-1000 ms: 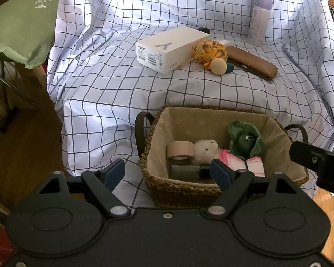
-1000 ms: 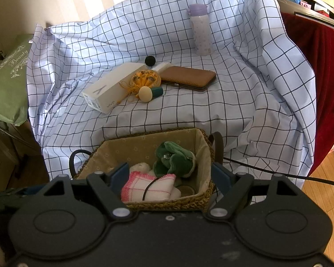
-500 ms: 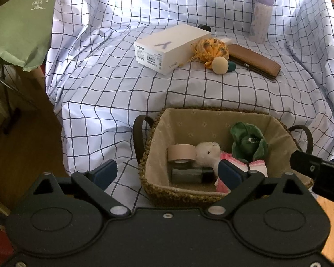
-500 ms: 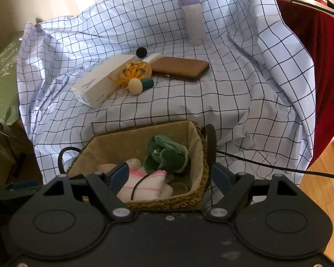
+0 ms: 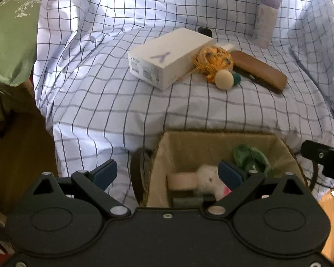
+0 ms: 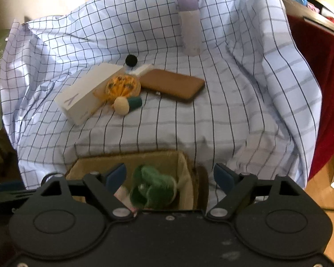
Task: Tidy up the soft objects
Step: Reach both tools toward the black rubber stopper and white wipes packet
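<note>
Down at the near edge of the desk draped in a white cloth with a dark grid (image 5: pixel 113 102), a woven basket with a beige fabric lining (image 5: pixel 189 146) holds a green plush toy (image 6: pixel 152 189), a small white plush animal (image 5: pixel 208 179) and a beige roll of tape (image 5: pixel 181 181). Both tools hang above it with nothing between their pads: the left gripper (image 5: pixel 167 174) has its jaws spread wide, and the right gripper (image 6: pixel 170 175) has jaws that have just been opening and stand apart. Farther back lie a white rectangular box (image 5: pixel 169 56), an orange knitted ball (image 5: pixel 212 61) touching it, a cream round-headed sponge (image 6: pixel 121 105), a brown flat case (image 6: pixel 172 84) and an upright lilac bottle (image 6: pixel 190 25).
</note>
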`<state>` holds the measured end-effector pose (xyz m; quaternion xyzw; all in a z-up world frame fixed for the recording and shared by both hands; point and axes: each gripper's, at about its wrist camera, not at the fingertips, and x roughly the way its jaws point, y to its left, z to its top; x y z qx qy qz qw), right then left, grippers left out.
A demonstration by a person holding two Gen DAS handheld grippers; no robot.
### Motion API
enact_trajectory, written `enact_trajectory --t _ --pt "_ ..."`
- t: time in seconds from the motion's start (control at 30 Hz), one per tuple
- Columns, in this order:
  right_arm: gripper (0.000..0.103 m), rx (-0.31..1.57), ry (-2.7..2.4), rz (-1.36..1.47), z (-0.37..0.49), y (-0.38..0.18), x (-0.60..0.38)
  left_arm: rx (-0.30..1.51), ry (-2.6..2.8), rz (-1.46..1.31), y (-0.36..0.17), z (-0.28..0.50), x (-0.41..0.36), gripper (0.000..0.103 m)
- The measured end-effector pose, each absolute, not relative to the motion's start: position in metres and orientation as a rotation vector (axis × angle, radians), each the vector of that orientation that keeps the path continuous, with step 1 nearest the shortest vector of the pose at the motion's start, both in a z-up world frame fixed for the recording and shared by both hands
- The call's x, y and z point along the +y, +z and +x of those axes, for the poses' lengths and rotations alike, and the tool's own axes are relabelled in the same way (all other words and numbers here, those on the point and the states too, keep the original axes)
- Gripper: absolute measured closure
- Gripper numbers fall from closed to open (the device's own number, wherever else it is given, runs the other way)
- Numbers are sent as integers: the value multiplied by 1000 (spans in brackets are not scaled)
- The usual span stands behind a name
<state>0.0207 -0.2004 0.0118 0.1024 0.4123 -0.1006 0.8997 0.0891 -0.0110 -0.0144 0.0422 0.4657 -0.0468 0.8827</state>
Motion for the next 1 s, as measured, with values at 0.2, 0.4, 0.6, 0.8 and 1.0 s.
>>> enact_trajectory --t 0.2,0.4,0.6,0.8,1.0 --pt "17 837 -205 171 63 19 -209 969 -91 77 -10 130 -10 9" --pt "17 814 -202 109 111 22 -215 949 -94 93 -4 176 -15 9" --pt "17 784 -169 58 167 20 -219 906 -122 120 6 226 -28 9" --pt "17 769 -124 -8 226 17 -222 871 -158 163 10 278 -46 9" --pt "17 799 -71 -44 277 6 -227 856 -205 184 3 331 -65 9"
